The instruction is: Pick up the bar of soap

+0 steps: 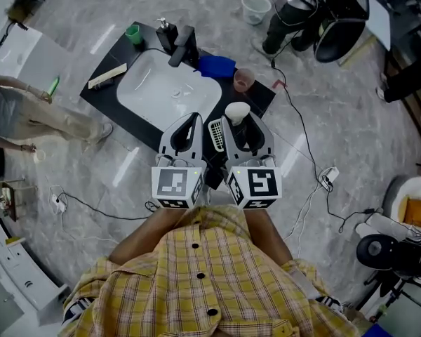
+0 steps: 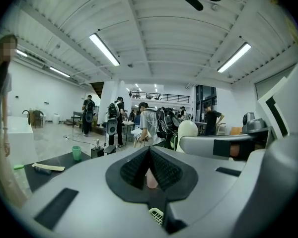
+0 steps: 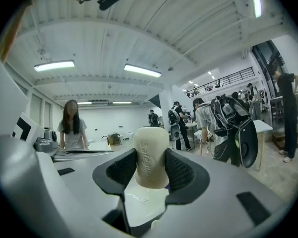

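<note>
One grasp, seemingly done: right gripper's (image 3: 151,172) fingers (image 3: 181,171) clamp the soap (image 3: 150,152) above the tabletop (image 1: 104,98); left gripper's (image 2: 150,168) fingers sit together, empty.

Two hand-held grippers (image 1: 194,123) (image 1: 238,127), one bar of soap (image 1: 237,110), one sink (image 1: 161,83), two cups (image 1: 133,34) (image 1: 244,80).

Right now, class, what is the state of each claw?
Left claw: closed, holding nothing.
Right claw: closed on the bar of soap.
</note>
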Tool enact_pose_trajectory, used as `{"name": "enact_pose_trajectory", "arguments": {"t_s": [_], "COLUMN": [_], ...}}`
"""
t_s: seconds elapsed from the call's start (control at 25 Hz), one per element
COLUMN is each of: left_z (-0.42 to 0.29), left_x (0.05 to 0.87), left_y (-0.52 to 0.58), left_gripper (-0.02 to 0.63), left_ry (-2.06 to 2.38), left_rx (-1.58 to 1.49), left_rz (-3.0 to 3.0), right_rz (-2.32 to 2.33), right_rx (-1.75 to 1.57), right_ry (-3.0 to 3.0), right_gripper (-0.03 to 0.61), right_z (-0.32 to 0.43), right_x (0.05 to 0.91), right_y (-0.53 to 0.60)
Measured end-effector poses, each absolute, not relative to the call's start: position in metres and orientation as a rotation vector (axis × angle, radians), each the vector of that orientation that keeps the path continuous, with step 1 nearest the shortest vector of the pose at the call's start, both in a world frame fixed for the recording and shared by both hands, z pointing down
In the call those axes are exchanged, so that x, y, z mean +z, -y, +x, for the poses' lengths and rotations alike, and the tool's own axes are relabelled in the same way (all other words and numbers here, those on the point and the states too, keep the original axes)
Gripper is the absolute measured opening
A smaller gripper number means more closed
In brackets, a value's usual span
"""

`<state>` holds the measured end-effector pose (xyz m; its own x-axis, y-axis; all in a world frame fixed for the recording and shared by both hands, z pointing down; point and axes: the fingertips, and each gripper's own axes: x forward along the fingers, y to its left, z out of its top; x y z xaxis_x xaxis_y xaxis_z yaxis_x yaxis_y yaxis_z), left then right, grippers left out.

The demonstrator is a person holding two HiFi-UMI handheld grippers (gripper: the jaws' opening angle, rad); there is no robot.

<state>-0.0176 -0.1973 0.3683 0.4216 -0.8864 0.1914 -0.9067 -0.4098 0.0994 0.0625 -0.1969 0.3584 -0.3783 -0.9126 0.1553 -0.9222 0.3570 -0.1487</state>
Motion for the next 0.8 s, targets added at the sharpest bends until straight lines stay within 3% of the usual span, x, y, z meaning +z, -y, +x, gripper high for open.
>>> {"name": "enact_pose_trajectory", "arguments": {"t_s": [0.8], "left_z": [-0.019], "left_x": [0.344], "left_y": [0.188], "left_gripper": [0.011], "left_ry": [1.622], "left_rx": [0.101], "left_rz": [2.537], "right_rz": [1.75], "right_rx": [0.226], "right_ry": [2.552], "right_gripper": [0.198], "right_z": [0.056], "right_x": [0.346], "right_y": [0.184]}}
